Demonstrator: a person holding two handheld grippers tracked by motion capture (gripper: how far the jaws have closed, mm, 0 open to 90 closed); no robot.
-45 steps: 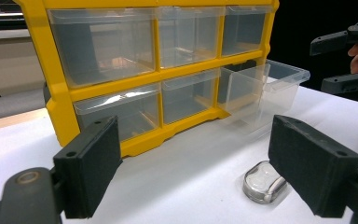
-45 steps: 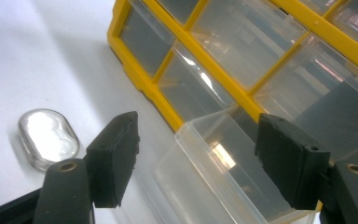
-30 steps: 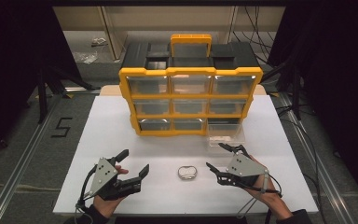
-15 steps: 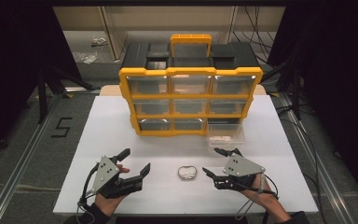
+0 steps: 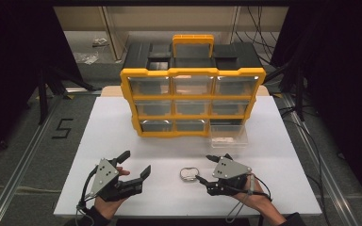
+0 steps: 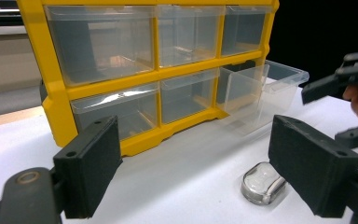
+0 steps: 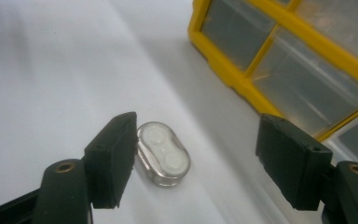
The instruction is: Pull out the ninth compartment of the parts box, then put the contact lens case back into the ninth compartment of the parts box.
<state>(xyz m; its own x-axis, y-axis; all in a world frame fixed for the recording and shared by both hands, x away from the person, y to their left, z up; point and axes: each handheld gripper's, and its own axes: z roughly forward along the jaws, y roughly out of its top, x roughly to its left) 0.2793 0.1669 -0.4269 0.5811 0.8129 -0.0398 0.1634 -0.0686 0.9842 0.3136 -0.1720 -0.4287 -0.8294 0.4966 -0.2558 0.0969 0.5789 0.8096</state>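
A small clear oval case (image 5: 188, 173) with two round white parts lies on the white table (image 5: 122, 127), near its front edge. My right gripper (image 5: 205, 168) is open just to the right of it, its fingertips reaching either side of the case's right end. In the right gripper view the case (image 7: 163, 154) lies between the open jaws of that gripper (image 7: 203, 158), right beside the left pad (image 7: 114, 158) and well short of the right one. At the front left my left gripper (image 5: 135, 162) is open and holds nothing. Its own view shows the case (image 6: 262, 183) just ahead of the right jaw of the gripper (image 6: 200, 168).
A yellow drawer cabinet (image 5: 193, 101) with several clear drawers stands at the middle of the table. Its bottom right drawer (image 5: 228, 134) is pulled out toward me, and it looks bare inside. Dark floor and cables surround the table.
My right gripper has moved left and slightly down, closing in on the oval case until its jaws reach around it. The left gripper and the case have stayed put.
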